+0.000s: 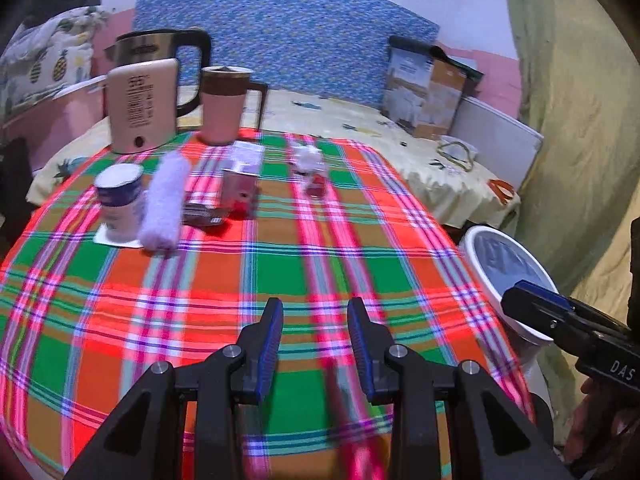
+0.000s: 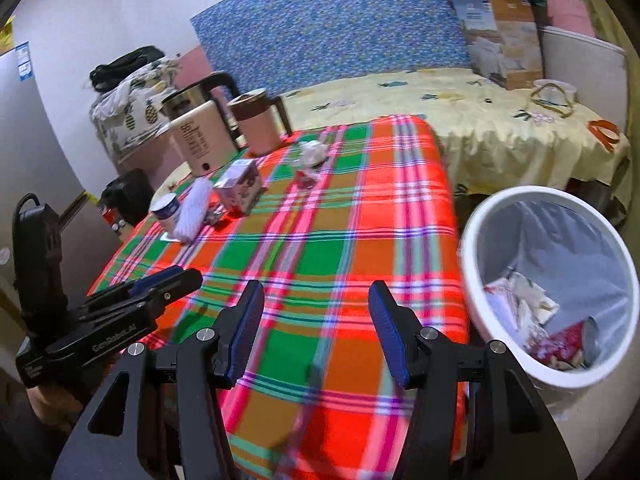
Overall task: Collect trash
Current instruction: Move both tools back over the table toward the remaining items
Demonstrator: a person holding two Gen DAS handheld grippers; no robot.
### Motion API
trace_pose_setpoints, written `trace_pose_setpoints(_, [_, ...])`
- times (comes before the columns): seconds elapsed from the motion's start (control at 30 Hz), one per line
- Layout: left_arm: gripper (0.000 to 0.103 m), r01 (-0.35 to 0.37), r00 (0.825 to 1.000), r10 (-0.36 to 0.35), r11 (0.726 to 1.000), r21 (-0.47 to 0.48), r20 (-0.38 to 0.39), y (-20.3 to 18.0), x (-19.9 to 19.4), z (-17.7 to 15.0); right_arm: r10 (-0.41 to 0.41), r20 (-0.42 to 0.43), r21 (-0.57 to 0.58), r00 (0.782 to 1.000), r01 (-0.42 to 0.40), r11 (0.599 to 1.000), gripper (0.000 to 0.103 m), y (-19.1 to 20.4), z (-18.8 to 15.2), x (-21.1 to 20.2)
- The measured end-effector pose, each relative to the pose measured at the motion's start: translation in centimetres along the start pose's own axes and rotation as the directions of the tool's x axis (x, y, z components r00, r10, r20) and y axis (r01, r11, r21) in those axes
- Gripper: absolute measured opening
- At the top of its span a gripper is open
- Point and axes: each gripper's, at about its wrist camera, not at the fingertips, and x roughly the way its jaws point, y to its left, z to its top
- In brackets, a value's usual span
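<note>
Left wrist view: crumpled wrapper (image 1: 308, 170) far up the tablecloth (image 1: 280, 264), near its far edge | straight ahead of left gripper (image 1: 315, 322), nearer than right gripper (image 1: 520, 296) | both open, holding nothing | bin (image 1: 516, 320) off right edge

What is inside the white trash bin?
The white trash bin has a grey liner bag. At the bottom lie crumpled white papers and a red wrapper. Anything beneath that pile is covered and cannot be seen.
</note>
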Motion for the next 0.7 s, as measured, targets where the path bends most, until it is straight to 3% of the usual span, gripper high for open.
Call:
trace_pose_setpoints(0.37, [0.033,-0.101,0.994,0.103,0.992,-0.071,0.027,5.8,0.4,1.7,0.029,-0.046,-0.027,0.998,-0.031,0.999,0.056,2.6,1.5,2.9])
trace_pose_setpoints(0.7, [0.038,-0.137,0.99,0.139,0.979,-0.15,0.002,10.1,3.5,3.3,0.049,-0.061,-0.044,0.997,-0.051,0.998,0.056,4.3,3.0,5.2])
